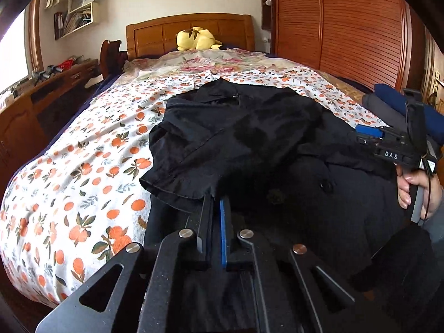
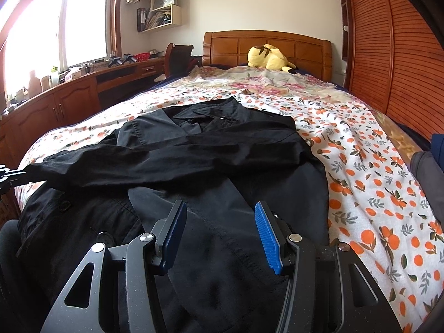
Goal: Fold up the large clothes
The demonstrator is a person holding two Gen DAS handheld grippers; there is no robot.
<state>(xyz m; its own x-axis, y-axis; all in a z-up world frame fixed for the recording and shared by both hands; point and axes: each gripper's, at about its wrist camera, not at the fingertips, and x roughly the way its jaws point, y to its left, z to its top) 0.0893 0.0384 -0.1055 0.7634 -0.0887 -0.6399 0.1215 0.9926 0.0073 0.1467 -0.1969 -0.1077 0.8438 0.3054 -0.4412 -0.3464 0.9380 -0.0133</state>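
A black coat (image 1: 249,127) lies spread on the bed, collar toward the headboard. My left gripper (image 1: 216,202) is shut on the cuff of its sleeve (image 1: 180,172), which lies drawn across the coat's front. In the right wrist view the same sleeve (image 2: 111,166) stretches leftward to the left gripper (image 2: 11,176) at the frame's edge. My right gripper (image 2: 219,216) stands open just above the coat's lower front (image 2: 222,249), nothing between its blue pads (image 2: 267,238). The left wrist view shows the right gripper (image 1: 369,136) at the far right, held by a hand (image 1: 416,188).
The bed sheet (image 1: 83,194) has an orange-fruit print. A yellow plush toy (image 1: 197,38) lies by the wooden headboard. A wardrobe (image 1: 347,27) runs along the right, a desk (image 1: 41,97) along the left. Folded dark clothes (image 2: 427,172) sit at the bed's right edge.
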